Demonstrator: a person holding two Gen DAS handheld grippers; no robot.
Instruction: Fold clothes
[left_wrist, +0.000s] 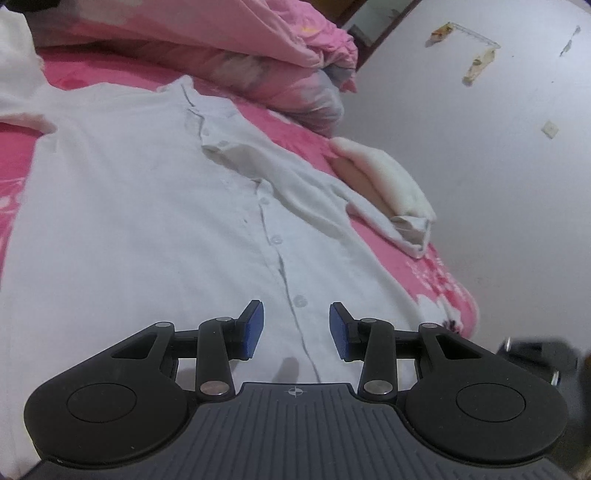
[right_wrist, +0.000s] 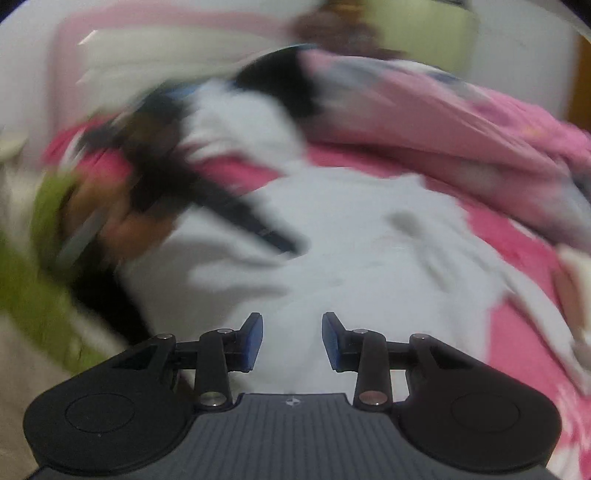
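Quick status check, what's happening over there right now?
Left gripper open, right gripper open. White button shirt flat on pink bed, unfolded. Nothing blocking.

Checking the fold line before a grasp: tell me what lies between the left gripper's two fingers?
In the left wrist view, the open left gripper frames the white shirt: its button placket runs between the fingers, nothing else.

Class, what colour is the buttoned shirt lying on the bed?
White; the shirt shows best in the left wrist view, against the pink bedsheet.
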